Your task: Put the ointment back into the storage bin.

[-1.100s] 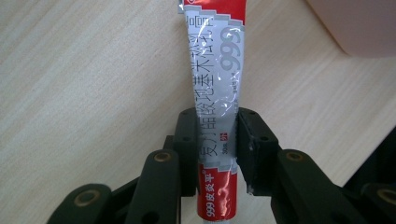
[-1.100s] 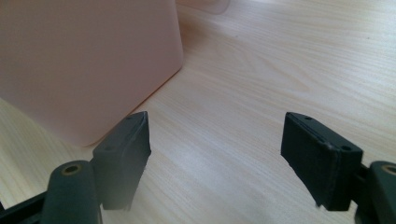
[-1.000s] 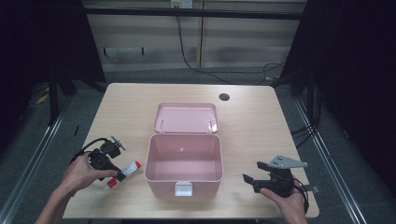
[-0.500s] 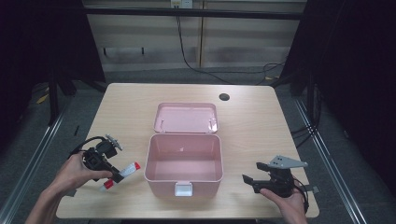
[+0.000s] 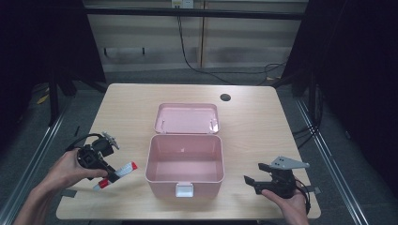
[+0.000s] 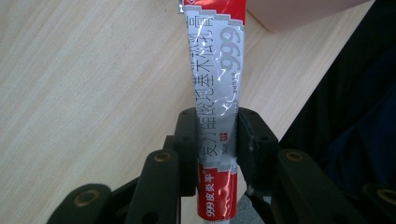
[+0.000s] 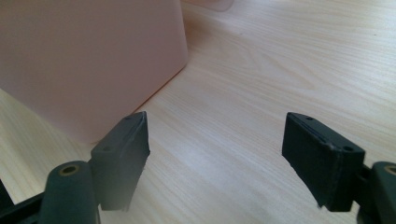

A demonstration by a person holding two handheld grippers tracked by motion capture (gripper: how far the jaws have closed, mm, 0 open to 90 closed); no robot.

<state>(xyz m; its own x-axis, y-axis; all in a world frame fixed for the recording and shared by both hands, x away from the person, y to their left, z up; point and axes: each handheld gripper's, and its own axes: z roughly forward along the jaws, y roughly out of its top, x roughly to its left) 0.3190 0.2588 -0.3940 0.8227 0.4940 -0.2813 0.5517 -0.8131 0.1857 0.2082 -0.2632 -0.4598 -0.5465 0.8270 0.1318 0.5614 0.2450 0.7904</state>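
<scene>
A silver and red ointment tube [image 6: 217, 93] printed with 999 sits clamped between the black jaws of my left gripper [image 6: 216, 140]. In the high view the same tube [image 5: 117, 172] hangs just above the table's front left, left of the pink box, with my left gripper [image 5: 104, 168] shut on it. The open pink plastic box [image 5: 184, 159] stands at the table's middle, its lid [image 5: 187, 118] lying flat behind it. My right gripper [image 5: 252, 180] rests near the front right with its jaws wide apart and nothing between them; the box's side wall [image 7: 93, 56] is close on its left.
The wooden table [image 5: 263, 126] has a dark cable hole [image 5: 225, 97] at its back right. A white latch [image 5: 183, 190] sticks out of the box's front wall, close to the table's front edge. Dark floor and metal rails lie on both sides.
My left hand has lifted the tube a little off the table and drawn it slightly left. The right gripper has kept still.
</scene>
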